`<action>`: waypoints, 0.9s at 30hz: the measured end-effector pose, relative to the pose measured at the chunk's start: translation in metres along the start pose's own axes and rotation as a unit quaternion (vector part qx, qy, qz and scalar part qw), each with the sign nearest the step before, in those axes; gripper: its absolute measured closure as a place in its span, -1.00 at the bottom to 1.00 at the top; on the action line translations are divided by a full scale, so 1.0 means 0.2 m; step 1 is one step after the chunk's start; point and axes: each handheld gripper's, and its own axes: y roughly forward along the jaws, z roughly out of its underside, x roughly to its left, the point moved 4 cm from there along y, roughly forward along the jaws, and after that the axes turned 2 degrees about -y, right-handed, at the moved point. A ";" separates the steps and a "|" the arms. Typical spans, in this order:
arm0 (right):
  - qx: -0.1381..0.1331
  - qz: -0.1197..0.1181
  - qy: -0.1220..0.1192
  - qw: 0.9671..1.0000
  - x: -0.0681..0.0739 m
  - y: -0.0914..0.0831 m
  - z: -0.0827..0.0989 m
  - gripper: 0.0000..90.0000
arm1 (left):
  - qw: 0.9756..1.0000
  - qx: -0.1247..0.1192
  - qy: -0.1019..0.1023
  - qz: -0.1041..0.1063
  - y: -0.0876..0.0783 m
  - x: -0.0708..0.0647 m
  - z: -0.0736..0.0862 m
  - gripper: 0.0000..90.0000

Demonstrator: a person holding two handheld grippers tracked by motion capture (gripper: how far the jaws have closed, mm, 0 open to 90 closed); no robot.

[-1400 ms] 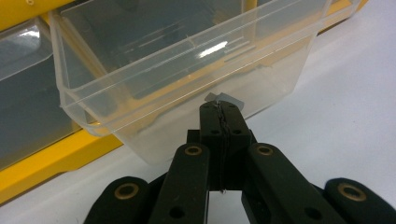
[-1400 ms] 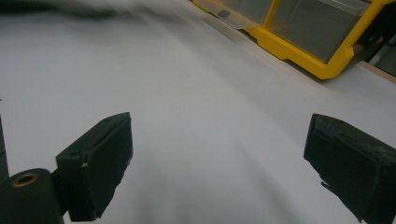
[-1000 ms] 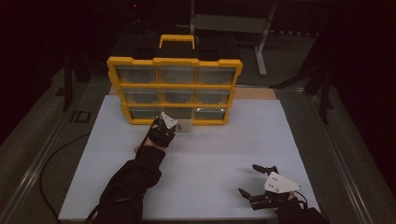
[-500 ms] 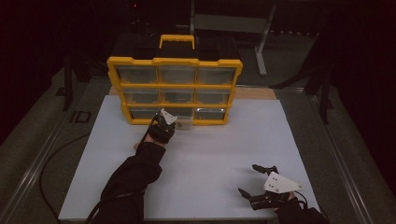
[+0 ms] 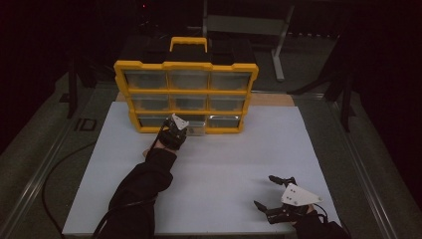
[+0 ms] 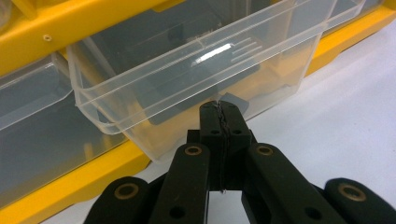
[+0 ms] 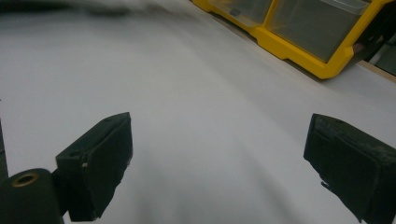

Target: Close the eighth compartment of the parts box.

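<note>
Left claw (image 6: 221, 116) jaws together, tips at the front wall of a clear drawer (image 6: 196, 84) pulled partway out of the bottom row of the yellow organizer (image 5: 185, 94), which stands at the counter's (image 5: 224, 154) far edge. Pinching the drawer's lip? Cannot tell. Right claw (image 5: 275, 191) jaws wide apart, holding nothing, near the counter's near right corner.

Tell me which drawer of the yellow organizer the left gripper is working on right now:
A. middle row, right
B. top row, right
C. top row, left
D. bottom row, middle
D: in the high view the left gripper sits at the bottom middle drawer of the yellow organizer, and in the left gripper view that clear drawer stands partly pulled out just beyond its shut jaws.
</note>
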 end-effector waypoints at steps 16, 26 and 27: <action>0.002 -0.001 0.000 1.000 0.00 0.00 0.00 -0.82 | 1.000 -0.009 -0.013 -0.009 0.04 0.04 -0.02 0.98; 0.001 -0.001 0.001 1.000 0.00 0.00 0.00 -0.82 | 1.000 -0.007 -0.007 -0.017 0.06 0.04 -0.04 0.98; 0.001 -0.001 0.001 1.000 0.00 0.00 0.00 -0.82 | 1.000 -0.006 -0.004 -0.019 0.07 0.04 -0.04 0.98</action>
